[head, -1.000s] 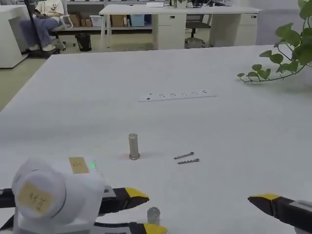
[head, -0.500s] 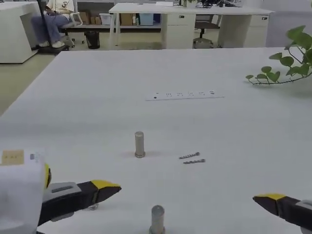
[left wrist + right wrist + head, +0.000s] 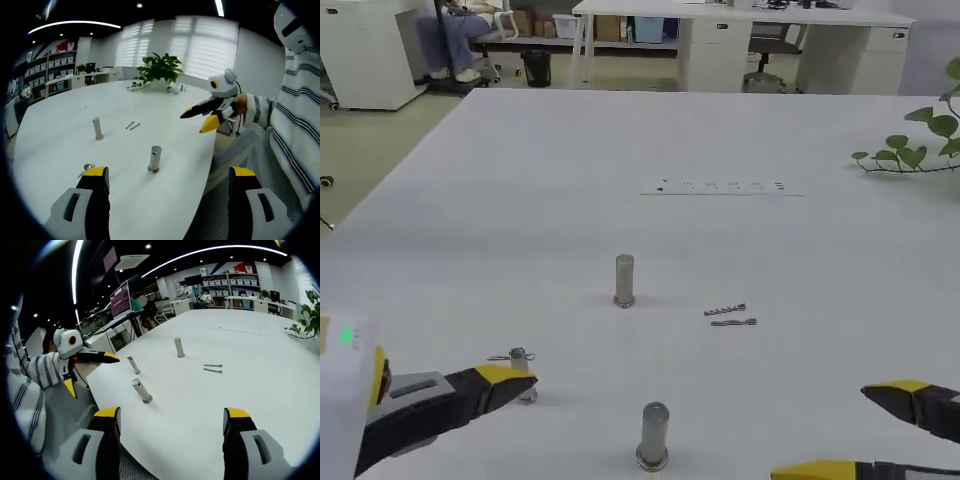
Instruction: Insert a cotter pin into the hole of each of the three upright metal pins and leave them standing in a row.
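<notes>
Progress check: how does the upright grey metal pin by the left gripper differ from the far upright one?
Near the left gripper, the grey metal pin carries a cotter pin through its top; the far grey metal pin carries none. The first is partly hidden by a yellow jaw; the far pin stands in full view. Both stand upright.

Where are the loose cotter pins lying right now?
In the head view the two cotter pins lie side by side on the white table, just right of the farthest upright metal pin, near the middle of the picture.
</notes>
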Demonstrator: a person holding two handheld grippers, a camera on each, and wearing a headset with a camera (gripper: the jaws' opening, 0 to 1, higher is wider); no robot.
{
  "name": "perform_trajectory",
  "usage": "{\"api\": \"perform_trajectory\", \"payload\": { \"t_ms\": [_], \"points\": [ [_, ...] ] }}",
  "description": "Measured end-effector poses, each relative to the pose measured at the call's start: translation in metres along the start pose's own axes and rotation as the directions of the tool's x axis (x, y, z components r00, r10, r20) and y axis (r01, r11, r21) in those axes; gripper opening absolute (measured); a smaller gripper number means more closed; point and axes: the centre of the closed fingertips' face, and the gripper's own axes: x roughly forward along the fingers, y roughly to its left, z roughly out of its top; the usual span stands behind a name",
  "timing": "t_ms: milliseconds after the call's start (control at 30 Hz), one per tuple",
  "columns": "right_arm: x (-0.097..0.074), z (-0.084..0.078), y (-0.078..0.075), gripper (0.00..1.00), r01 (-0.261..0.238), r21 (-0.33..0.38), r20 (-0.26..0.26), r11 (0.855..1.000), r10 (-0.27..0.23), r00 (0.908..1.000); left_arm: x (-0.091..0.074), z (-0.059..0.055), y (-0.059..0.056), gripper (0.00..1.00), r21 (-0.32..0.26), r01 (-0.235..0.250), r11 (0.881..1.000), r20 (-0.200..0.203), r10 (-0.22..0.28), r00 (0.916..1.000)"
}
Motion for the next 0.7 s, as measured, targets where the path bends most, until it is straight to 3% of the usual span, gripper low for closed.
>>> {"api": "perform_trajectory", "payload": {
  "t_ms": [300, 533, 700],
  "points": [
    [-0.001, 0.011, -0.012, 0.77, -0.025, -0.076, -0.044, 0.997, 0.021, 0.9988, -0.013, 0.006, 0.012, 0.99, -0.015, -0.091, 0.996, 0.030, 0.091, 0.9954],
    [0.002, 0.026, -0.022, 0.70, -0.040, -0.138, -0.071, 0.990, 0.030, 0.9970, -0.015, 0.000, 0.011, 0.99, -0.032, -0.103, 0.994, 0.014, 0.103, 0.9945],
    [0.007, 0.038, -0.029, 0.65, -0.054, -0.211, -0.100, 0.976, 0.033, 0.9944, -0.016, -0.003, 0.011, 0.99, -0.036, -0.113, 0.993, 0.004, 0.113, 0.9936]
  ]
}}
